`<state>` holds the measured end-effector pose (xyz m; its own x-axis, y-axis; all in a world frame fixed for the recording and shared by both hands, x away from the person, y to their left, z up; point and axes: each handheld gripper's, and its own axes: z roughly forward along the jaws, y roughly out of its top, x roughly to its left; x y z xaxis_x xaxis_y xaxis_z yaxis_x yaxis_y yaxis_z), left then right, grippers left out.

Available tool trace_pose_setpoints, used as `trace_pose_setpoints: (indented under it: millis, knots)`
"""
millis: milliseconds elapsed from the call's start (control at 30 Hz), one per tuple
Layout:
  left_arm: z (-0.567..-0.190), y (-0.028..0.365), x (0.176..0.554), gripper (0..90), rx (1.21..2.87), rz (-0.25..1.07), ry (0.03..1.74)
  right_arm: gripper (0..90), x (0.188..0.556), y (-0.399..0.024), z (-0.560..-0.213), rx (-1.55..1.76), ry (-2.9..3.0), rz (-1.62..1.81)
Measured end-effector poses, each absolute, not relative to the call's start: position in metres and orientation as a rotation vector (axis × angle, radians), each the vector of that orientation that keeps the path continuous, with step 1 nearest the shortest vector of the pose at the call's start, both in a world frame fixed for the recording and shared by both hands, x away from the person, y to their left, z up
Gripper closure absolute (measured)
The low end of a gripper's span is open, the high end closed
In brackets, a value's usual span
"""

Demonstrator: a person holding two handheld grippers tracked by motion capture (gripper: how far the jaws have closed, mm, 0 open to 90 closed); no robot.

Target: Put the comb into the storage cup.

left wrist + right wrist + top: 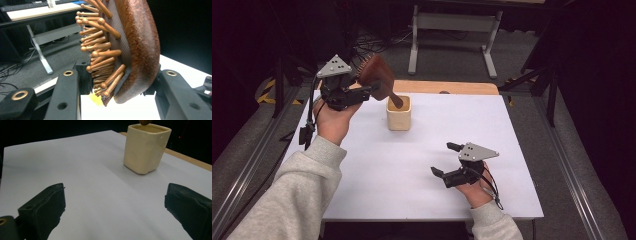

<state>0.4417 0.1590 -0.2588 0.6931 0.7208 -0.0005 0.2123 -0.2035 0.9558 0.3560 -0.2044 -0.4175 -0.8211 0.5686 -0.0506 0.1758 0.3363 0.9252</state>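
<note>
Hairbrush [377, 75] up in the air over the far left part of the white tabletop [412, 165], pinched at the head by the left claw [368, 90], handle end dipped into the cream cup [399, 114]. Cup standing upright near the middle of the far edge. Right claw [447, 160] way over by the near right corner, well apart from the cup, spread wide with nothing in it.

Left claw view next: wooden brush head [140, 47] clamped edge-on between the two black jaws, ball-tipped bristles [100, 50] sticking out toward the left of the picture. Bit of pale yellow peeking out under the brush, probably the cup, can't tell for sure. White tabletop below, dark floor and a metal table leg [40, 53] behind.

Right claw view: both jaws low at the bottom corners, gaping over bare white tabletop. Cream cup [146, 148] upright near the far edge, brown tip of the handle [145, 122] just poking in at its rim.
</note>
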Motion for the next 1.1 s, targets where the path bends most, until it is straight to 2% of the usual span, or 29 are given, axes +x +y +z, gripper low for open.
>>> trace_pose_setpoints:
  millis: [533, 1100]
  knots:
    - [-0.269, 0.153, 0.46, 55.6, 1.747, 0.583, 0.8, 3.8, 0.356, -0.206, -0.416, 0.658, 2.238, 1.488]
    - [-0.298, 0.146, 0.482, 55.2, 1.773, 0.487, 0.89, 3.8, 0.356, -0.207, -0.416, 0.655, 2.241, 1.502]
